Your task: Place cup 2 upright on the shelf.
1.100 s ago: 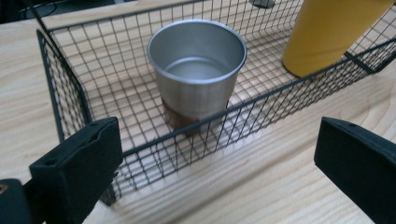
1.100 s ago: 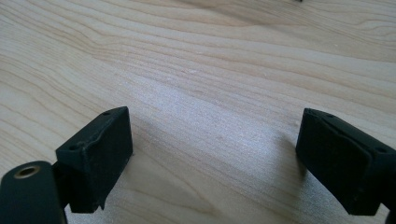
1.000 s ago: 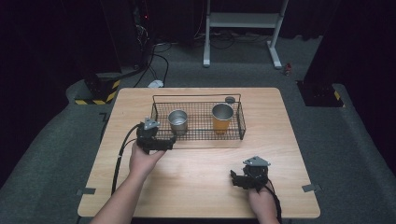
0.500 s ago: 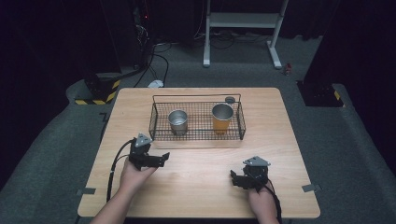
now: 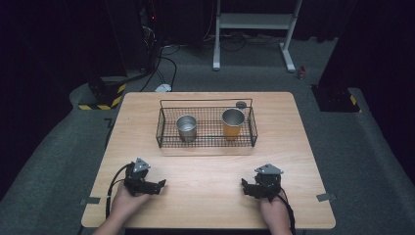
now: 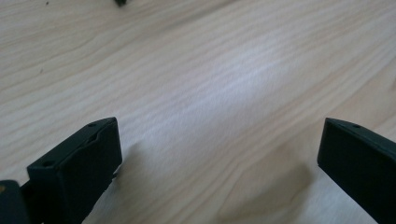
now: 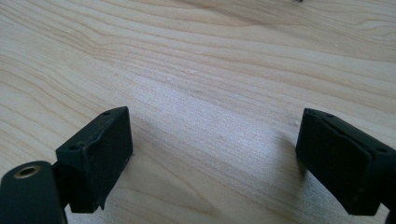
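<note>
My left gripper (image 5: pixel 160 185) rests low over the wooden table (image 5: pixel 205 169) near its front left, pointing right. Its black jaws (image 6: pixel 219 135) stand wide apart with bare wood between them, and they have just been opening further. My right gripper (image 5: pixel 244 186) sits near the front right, pointing left, also open (image 7: pixel 212 126) over bare wood. Farther back stands a black wire basket (image 5: pixel 159 131) holding a steel cup (image 5: pixel 186 127) on the left and an orange cup (image 5: pixel 233 123) on the right, both upright.
A small dark round object (image 5: pixel 241 104) lies on the table just behind the basket's back right corner. Grey carpet surrounds the table, with cables and a white frame's legs (image 5: pixel 288 58) on the floor beyond its far edge.
My left gripper has moved from beside the basket's front left corner toward the table's front edge and sunk close to the wood. The right gripper has stayed put.
</note>
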A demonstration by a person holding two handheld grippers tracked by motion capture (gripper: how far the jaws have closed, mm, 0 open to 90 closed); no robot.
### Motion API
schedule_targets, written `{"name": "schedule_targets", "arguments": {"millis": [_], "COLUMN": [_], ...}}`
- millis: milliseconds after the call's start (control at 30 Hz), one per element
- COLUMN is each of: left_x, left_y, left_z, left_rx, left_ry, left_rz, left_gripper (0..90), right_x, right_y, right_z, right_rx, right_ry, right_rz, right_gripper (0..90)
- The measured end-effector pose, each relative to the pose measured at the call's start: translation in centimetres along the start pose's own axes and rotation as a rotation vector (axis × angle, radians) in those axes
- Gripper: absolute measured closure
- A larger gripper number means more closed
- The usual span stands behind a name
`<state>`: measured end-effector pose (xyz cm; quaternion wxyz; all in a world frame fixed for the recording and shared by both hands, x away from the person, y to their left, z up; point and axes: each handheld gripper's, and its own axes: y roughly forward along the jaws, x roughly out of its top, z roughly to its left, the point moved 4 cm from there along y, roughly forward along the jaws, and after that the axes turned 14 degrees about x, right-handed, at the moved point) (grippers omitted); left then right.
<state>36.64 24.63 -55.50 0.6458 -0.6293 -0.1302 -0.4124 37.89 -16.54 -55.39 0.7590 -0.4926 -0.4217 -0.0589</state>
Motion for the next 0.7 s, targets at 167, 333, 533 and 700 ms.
{"name": "schedule_targets", "arguments": {"millis": [167,333,533,700], "left_x": [-0.71,-0.78,-1.02,-1.03], "left_y": [-0.39,-0.31,-0.44,-0.45], "left_z": [0.22,0.19,0.08,0.1], "left_rx": [-0.002,-0.006,0.017,0.022], "left_ry": [0.012,0.009,-0.015,-0.014], "left_rz": [-0.019,-0.024,-0.036,-0.036], "left_gripper": [3.5,1.9,1.9,1.9], "right_x": [-0.01,0.0,-0.01,-0.04], "right_y": [0.0,0.0,0.0,-0.03], "right_z": [0.0,0.0,0.01,0.06], "right_rx": [-0.002,-0.002,-0.004,-0.005], "right_ry": [-0.001,-0.001,0.001,0.006], "right_rz": [-0.001,-0.001,-0.002,-0.002], "right_gripper": [10.5,10.5,10.5,10.5]}}
